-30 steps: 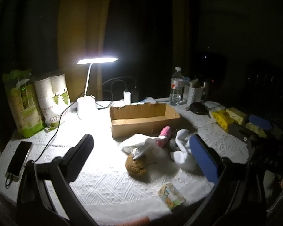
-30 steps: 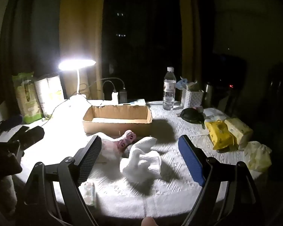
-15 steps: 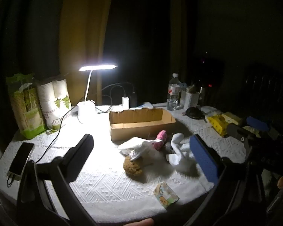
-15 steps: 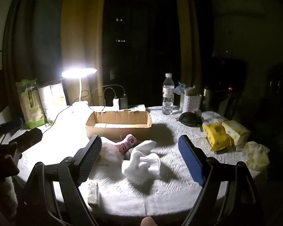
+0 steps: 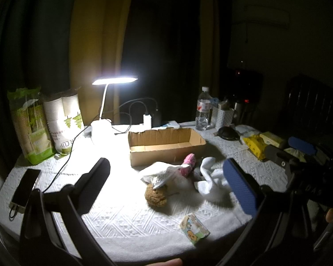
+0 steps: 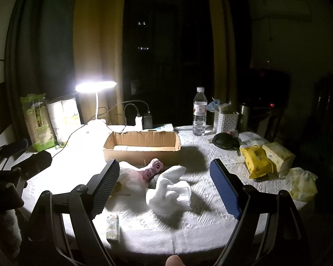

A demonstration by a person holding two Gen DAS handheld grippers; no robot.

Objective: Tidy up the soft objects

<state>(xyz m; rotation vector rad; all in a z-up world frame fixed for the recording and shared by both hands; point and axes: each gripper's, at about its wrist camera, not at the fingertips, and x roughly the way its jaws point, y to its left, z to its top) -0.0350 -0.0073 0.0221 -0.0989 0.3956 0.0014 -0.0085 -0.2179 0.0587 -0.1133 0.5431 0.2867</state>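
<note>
An open, empty cardboard box stands mid-table. In front of it lie a white plush with a pink end, a brown fuzzy toy, and a crumpled white towel. A small tissue pack lies near the front edge. My left gripper is open and empty, held back above the front edge. My right gripper is open and empty, with the towel seen between its fingers farther on.
A lit desk lamp, paper-cup sleeves and a green bag stand at back left. A phone lies at the left edge. A water bottle, white basket and yellow packs sit right.
Both grippers have drawn back and risen a little from the table, so more of the table shows. The soft things have not moved. Both grippers stay open.
</note>
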